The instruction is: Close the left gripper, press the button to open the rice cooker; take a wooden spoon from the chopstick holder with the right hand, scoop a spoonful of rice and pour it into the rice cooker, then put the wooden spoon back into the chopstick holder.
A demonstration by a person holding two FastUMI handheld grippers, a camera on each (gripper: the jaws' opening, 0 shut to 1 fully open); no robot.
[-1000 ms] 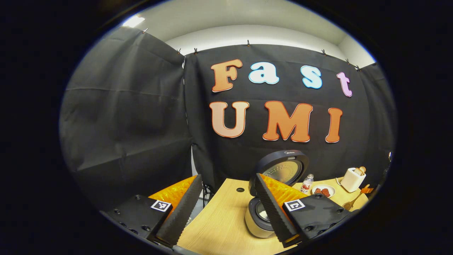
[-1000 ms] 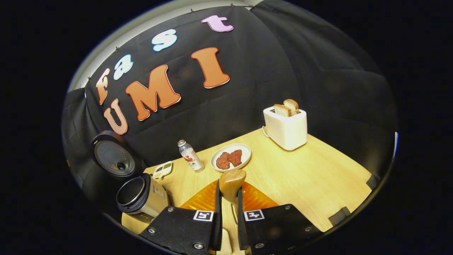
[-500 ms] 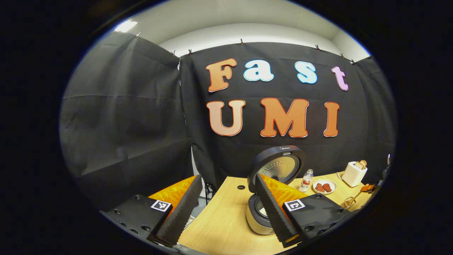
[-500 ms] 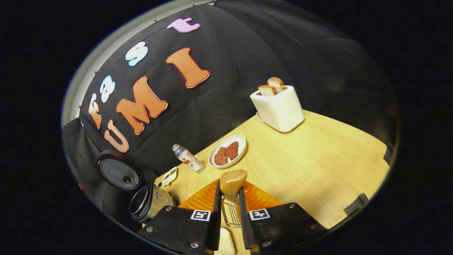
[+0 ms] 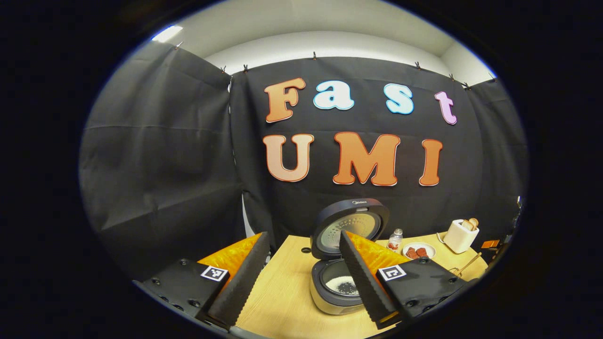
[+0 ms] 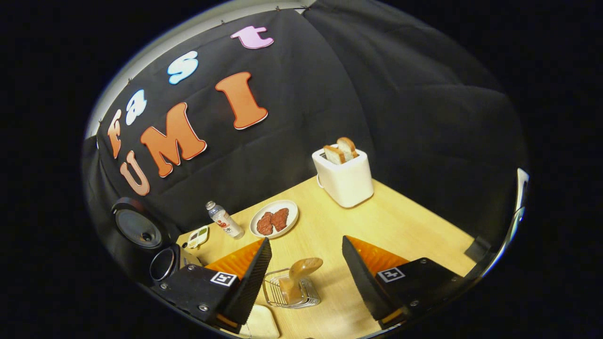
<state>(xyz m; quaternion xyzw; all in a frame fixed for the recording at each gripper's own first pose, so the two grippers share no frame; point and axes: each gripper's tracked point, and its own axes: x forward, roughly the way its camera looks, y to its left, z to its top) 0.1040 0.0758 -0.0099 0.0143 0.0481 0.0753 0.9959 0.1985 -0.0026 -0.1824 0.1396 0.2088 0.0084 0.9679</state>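
Observation:
The rice cooker (image 5: 335, 287) stands open on the wooden table, its lid (image 5: 351, 227) raised; white rice with dark specks lies in the pot. My left gripper (image 5: 303, 234) hangs open above and in front of it, holding nothing. In the right gripper view the wooden spoon (image 6: 301, 272) stands in the wire chopstick holder (image 6: 292, 294), bowl end up. My right gripper (image 6: 306, 240) is open, its fingers either side of the spoon and apart from it. The cooker (image 6: 166, 263) sits at the far left there, lid (image 6: 137, 228) up.
A small bottle (image 6: 225, 220), a plate of red-brown pieces (image 6: 274, 219) and a white toaster with bread (image 6: 346, 175) stand towards the back wall. A small tray (image 6: 198, 236) lies by the cooker. A cream object (image 6: 261, 324) sits just below the holder.
My right gripper has opened and let go of the wooden spoon, which now stands in the holder. The left gripper view has shifted, and the cooker now shows farther left with the pot's inside in sight.

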